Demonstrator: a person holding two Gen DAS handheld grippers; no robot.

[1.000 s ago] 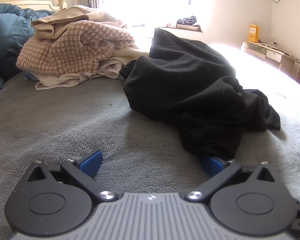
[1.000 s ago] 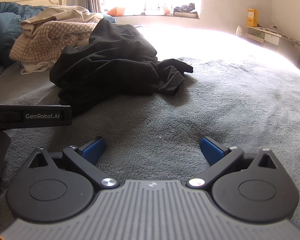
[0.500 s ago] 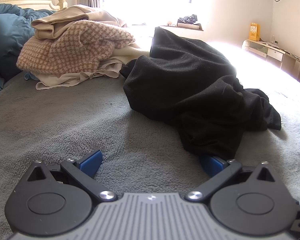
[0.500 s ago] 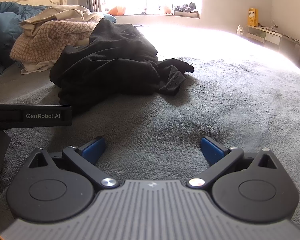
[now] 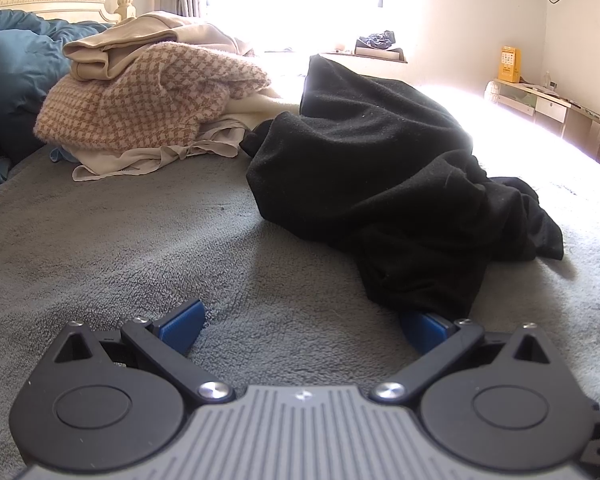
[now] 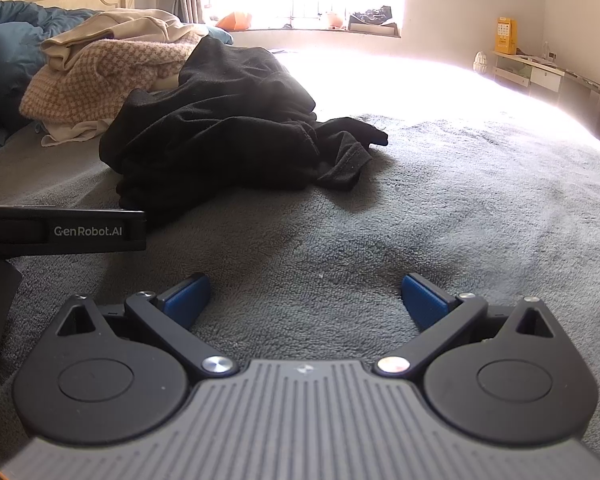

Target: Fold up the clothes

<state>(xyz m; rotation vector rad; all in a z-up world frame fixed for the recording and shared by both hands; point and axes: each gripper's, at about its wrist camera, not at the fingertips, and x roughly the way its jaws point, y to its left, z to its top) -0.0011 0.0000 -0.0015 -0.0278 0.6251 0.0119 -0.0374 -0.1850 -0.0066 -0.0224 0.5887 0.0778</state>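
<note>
A crumpled black garment [image 5: 380,176] lies in a heap on the grey bed cover [image 5: 120,248]; it also shows in the right wrist view [image 6: 216,136], left of centre. My left gripper [image 5: 304,320] is open and empty, low over the cover, its right blue fingertip [image 5: 424,326] just at the garment's near edge. My right gripper [image 6: 306,298] is open and empty over bare cover, to the right of the garment. The left gripper's body [image 6: 60,232] shows at the left of the right wrist view.
A pile of clothes with a beige houndstooth sweater [image 5: 148,104] and cream pieces sits behind the black garment. A blue duvet [image 5: 12,80] and headboard are at far left. A low desk [image 5: 540,100] stands by the right wall. A window sill [image 6: 320,28] is at the back.
</note>
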